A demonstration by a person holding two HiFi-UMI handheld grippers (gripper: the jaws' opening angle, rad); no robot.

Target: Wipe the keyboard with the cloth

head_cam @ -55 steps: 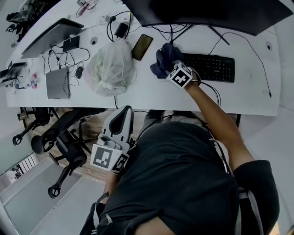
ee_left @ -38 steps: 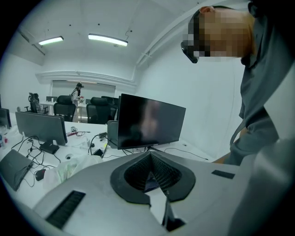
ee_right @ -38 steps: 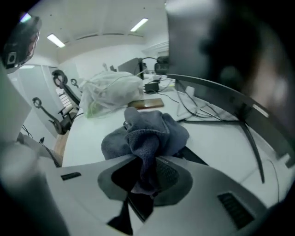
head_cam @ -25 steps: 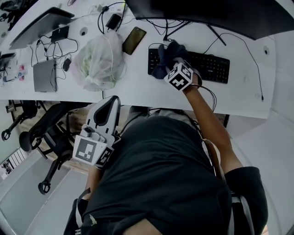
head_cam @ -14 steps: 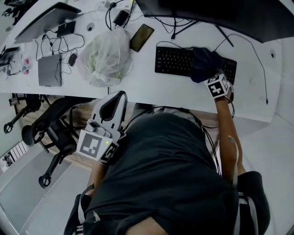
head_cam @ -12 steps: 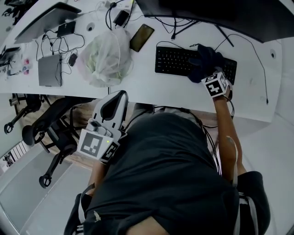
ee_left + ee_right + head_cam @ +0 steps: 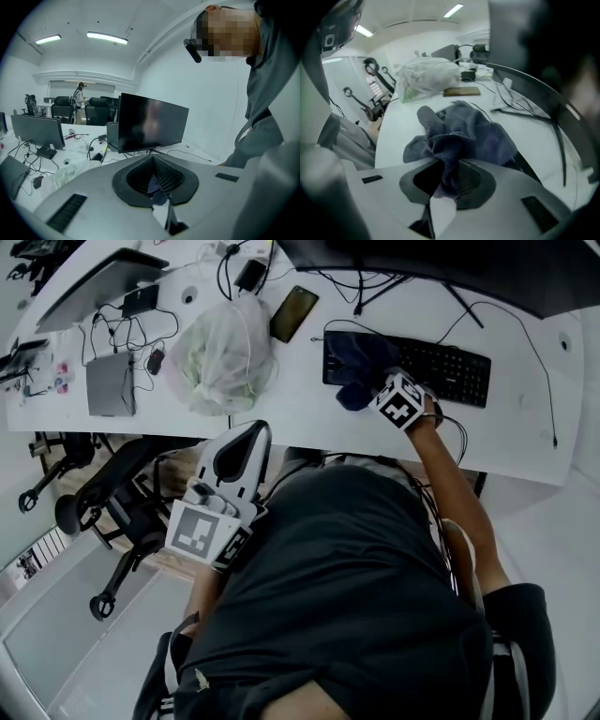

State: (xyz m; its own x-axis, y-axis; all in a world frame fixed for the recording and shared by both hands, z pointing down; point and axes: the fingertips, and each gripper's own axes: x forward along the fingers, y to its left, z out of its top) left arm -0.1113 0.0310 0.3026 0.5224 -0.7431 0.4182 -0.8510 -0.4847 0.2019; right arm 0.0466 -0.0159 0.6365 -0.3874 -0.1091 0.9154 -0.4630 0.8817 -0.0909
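In the head view, the right tongs point(image 7: 379, 387) are pressing the dark cloth point(image 7: 359, 356) onto the left end of the keyboard point(image 7: 442, 369), having swept across from its right half, where they were half a second ago. The left tongs point(image 7: 246, 434) are still hanging off the worktop point(image 7: 300, 401), beside the person's torso. A bulging plastic bag point(image 7: 225, 357) and a phone point(image 7: 292, 313) are lying just left of the keyboard, and a monitor point(image 7: 450, 263) is overhanging it from behind.

In the left gripper view, the left tongs point(image 7: 154, 183) are closed on nothing and are pointing toward the monitor point(image 7: 150, 124).

In the right gripper view, the right tongs point(image 7: 450, 176) are clamping a fold of the cloth point(image 7: 464, 136), which is hiding most of the keys beneath; the bag point(image 7: 429, 75) and phone point(image 7: 461, 91) are lying beyond
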